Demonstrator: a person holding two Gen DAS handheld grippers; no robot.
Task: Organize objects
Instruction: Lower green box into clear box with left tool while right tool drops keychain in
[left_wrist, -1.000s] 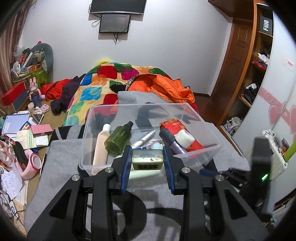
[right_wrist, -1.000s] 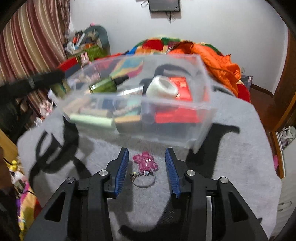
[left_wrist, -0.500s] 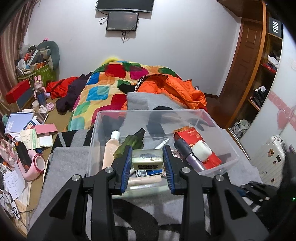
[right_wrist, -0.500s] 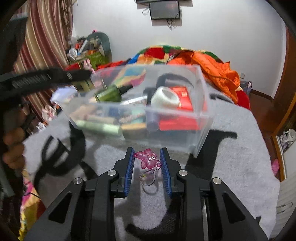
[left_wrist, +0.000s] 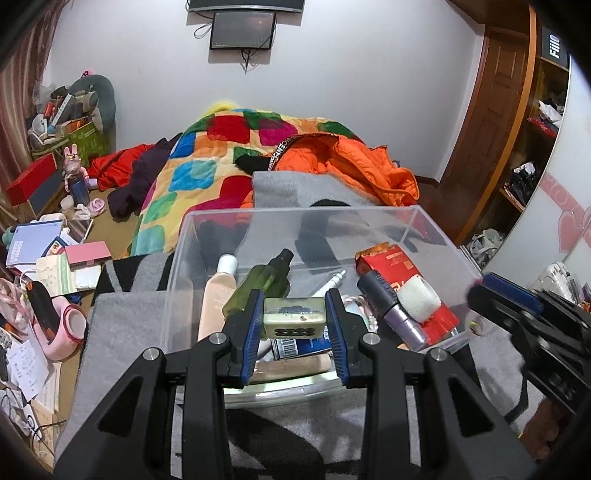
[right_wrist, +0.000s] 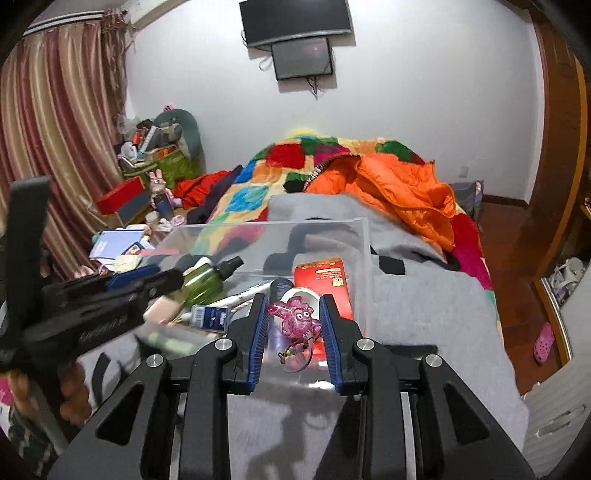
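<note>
My left gripper (left_wrist: 294, 301) is shut on a cream block with black dots (left_wrist: 294, 320), held over the near side of a clear plastic box (left_wrist: 303, 212). In the box lie a green bottle (left_wrist: 266, 284), a peach tube (left_wrist: 218, 295), a red packet (left_wrist: 399, 266), a white tape roll (left_wrist: 419, 295) and a dark purple tube (left_wrist: 391, 310). My right gripper (right_wrist: 292, 299) is shut on a pink keychain charm (right_wrist: 295, 319), whose ring dangles below, above the near wall of the box (right_wrist: 266, 225). Each gripper shows at the edge of the other's view.
The box stands on a grey blanket (right_wrist: 424, 314) across the foot of a bed with a patchwork quilt (left_wrist: 207, 162) and an orange jacket (left_wrist: 362, 162). Books, papers and a pink object (left_wrist: 70, 325) clutter the floor at the left. A wooden wardrobe (left_wrist: 495, 122) stands at the right.
The right gripper closed on the pink charm on the blanket and lifted it up to the box. The left gripper moved forward over the box, still gripping the block.
</note>
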